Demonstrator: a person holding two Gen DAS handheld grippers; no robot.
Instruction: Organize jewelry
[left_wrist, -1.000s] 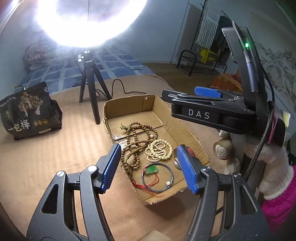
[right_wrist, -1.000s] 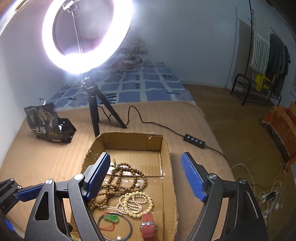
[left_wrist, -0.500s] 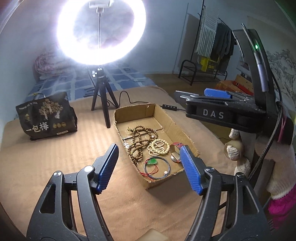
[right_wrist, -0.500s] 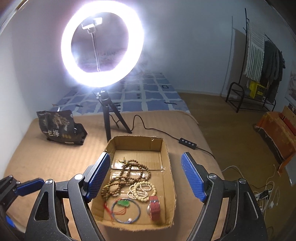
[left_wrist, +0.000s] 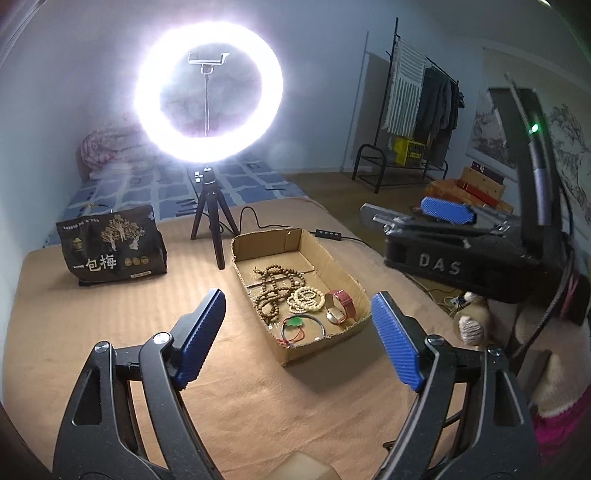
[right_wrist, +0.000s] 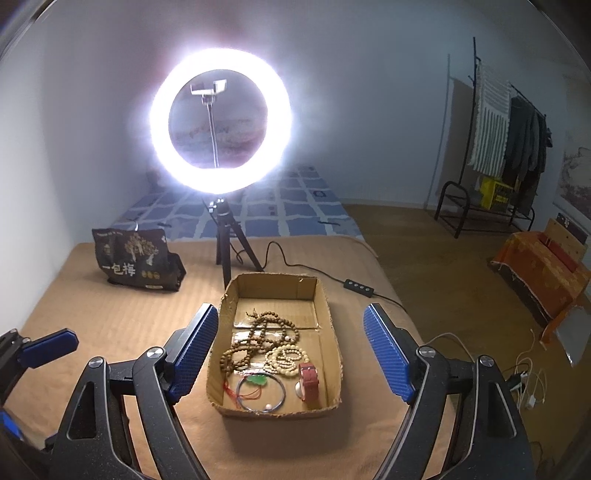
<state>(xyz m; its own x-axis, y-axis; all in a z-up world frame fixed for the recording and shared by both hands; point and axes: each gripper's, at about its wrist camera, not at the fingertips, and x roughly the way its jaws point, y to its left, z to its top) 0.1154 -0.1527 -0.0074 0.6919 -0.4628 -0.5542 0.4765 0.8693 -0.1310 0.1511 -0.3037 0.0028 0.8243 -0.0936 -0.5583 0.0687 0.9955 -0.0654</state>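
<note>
Bedroom, lit by ring light.
Ring light (right_wrist: 221, 120) on tripod (right_wrist: 226, 236) glares against pale wall (right_wrist: 369, 92); wood floor (right_wrist: 443, 266), clothes rack (right_wrist: 495, 147) at right, blue checked bedding (right_wrist: 288, 206) behind.

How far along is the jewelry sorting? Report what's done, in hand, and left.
Done: the brown bead strand, cream bead bracelet, bangle with green pendant and red-strap watch all lie inside the cardboard box.
In hand: nothing. The left tongs, jaws just opening wider, and the right tongs are open and empty, above the box.
Left: no jewelry shows outside the box; the pieces lie loosely piled.
</note>
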